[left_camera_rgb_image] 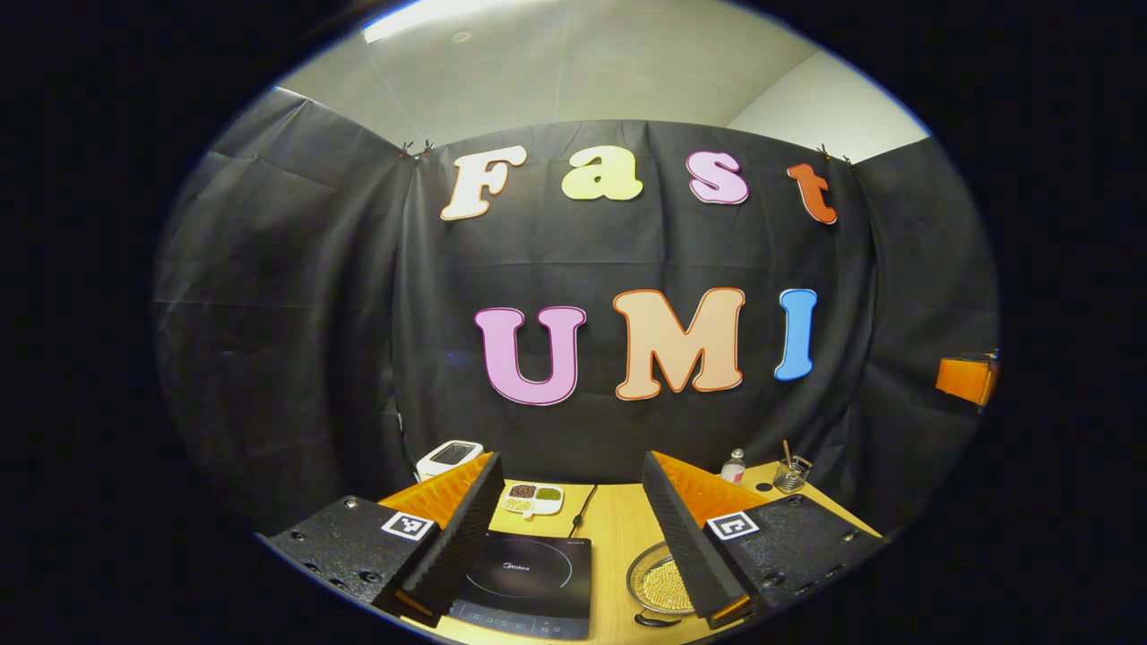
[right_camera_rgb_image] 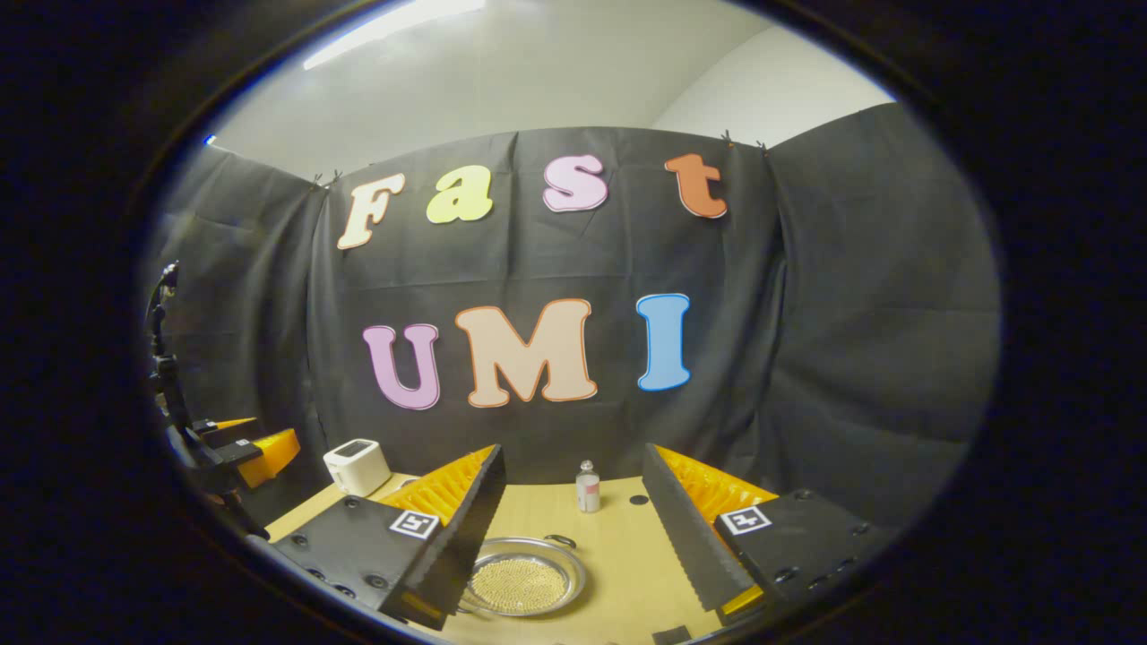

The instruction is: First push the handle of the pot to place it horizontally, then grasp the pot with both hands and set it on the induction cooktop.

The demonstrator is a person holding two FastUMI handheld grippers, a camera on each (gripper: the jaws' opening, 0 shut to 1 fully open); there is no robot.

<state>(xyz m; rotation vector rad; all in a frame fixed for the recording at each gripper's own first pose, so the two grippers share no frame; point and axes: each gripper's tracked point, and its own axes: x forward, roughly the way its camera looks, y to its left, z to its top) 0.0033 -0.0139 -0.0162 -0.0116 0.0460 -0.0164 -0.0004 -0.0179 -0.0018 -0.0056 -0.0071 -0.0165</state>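
Here, in the left gripper view, the left gripper hangs above a pale wooden table with its fingers spread wide and nothing between them. Under the gap lies the flat black glass induction cooktop, its face marked with a ring and a small brand word too small to make out. Just right of it sits the shallow round metal pot, filled with pale yellow beads, partly behind the right-hand finger; a dark handle shows at its near rim. Farther back stand a white divided dish of beans, a white boxy appliance, a small clear bottle with a pink label and a glass holding sticks. Each finger mount bears a square black-and-white marker tag.

In the right gripper view, the right gripper is likewise spread apart and empty, above the pot, whose handle lies at the far rim. The bottle stands beyond, the appliance at left, the left gripper at the far left edge.
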